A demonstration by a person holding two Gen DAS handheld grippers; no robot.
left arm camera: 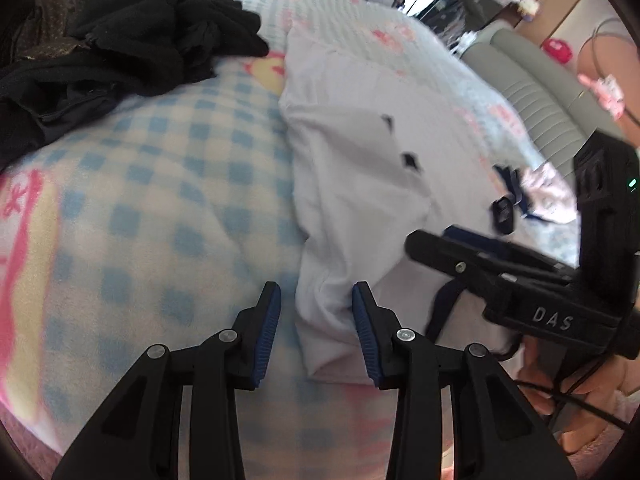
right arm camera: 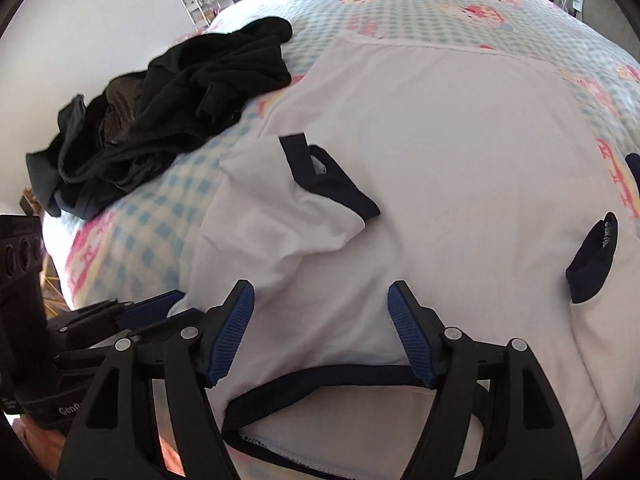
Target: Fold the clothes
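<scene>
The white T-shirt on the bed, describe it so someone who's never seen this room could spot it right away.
Start from the bed with the blue-checked cartoon blanket. A heap of black clothes sits at one side; beside it, spread flat, lies the white T-shirt. It is the only pale garment there, and dark navy trim edges its collar and sleeve cuffs.

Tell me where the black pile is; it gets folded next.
The black pile lies on the checked blanket, upper left in both wrist views, just left of the white shirt.
</scene>
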